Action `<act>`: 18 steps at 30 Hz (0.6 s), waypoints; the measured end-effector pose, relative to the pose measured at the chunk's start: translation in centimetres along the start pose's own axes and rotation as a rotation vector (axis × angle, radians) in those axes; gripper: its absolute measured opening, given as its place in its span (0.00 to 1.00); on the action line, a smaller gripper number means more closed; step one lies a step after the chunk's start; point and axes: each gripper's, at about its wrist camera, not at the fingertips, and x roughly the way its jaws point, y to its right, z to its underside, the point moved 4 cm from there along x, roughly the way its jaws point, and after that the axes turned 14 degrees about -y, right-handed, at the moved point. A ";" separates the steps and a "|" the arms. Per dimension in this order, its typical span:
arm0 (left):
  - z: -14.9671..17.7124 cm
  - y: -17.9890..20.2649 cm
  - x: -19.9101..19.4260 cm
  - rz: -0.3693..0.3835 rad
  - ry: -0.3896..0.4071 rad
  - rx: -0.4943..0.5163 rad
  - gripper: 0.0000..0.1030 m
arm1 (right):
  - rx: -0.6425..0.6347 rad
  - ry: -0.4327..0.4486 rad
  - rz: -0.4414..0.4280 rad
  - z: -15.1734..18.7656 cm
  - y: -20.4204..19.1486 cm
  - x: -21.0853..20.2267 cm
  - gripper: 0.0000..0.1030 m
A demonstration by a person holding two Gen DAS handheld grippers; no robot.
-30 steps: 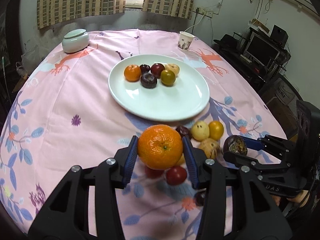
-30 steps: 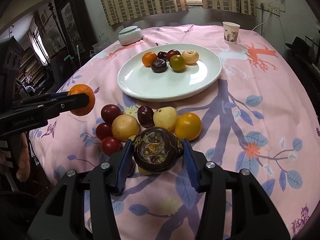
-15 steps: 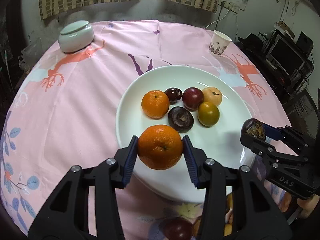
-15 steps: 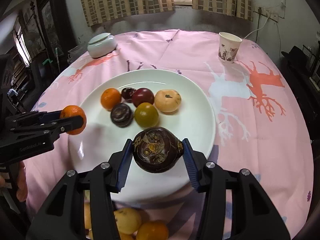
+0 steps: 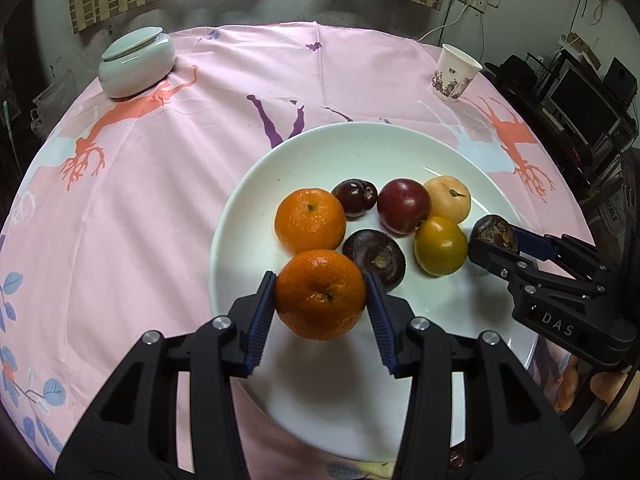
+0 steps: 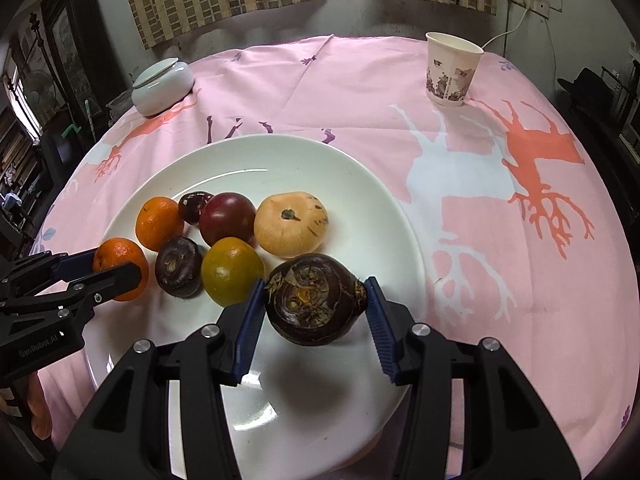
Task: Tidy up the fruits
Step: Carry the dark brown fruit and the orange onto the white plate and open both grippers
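Note:
My left gripper (image 5: 321, 295) is shut on an orange tangerine (image 5: 320, 294), held over the near left part of the white plate (image 5: 240, 216). My right gripper (image 6: 316, 300) is shut on a dark brown water chestnut (image 6: 316, 300), held over the plate (image 6: 360, 184) near its right side. Several fruits lie on the plate: another tangerine (image 5: 310, 220), a dark cherry (image 5: 355, 197), a red plum (image 5: 404, 206), a tan fruit (image 5: 447, 199), a yellow-green citrus (image 5: 440, 246) and a dark chestnut (image 5: 374, 258). The right gripper (image 5: 494, 238) shows at the right of the left wrist view.
A pale lidded bowl (image 5: 136, 62) stands at the far left of the pink cloth (image 5: 160, 184). A paper cup (image 6: 452, 68) stands at the far right. Shelves with electronics (image 5: 580, 92) lie beyond the table's right edge. A hand (image 5: 592, 396) shows at the lower right.
Both grippers have moved forward from the loose fruit pile near the table's front edge to over the plate, each keeping its fruit. The pile has dropped out of view.

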 end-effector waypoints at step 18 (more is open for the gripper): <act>-0.7 0.3 -0.2 -0.049 0.036 -0.002 0.62 | -0.010 0.046 0.045 -1.3 0.0 -0.6 0.66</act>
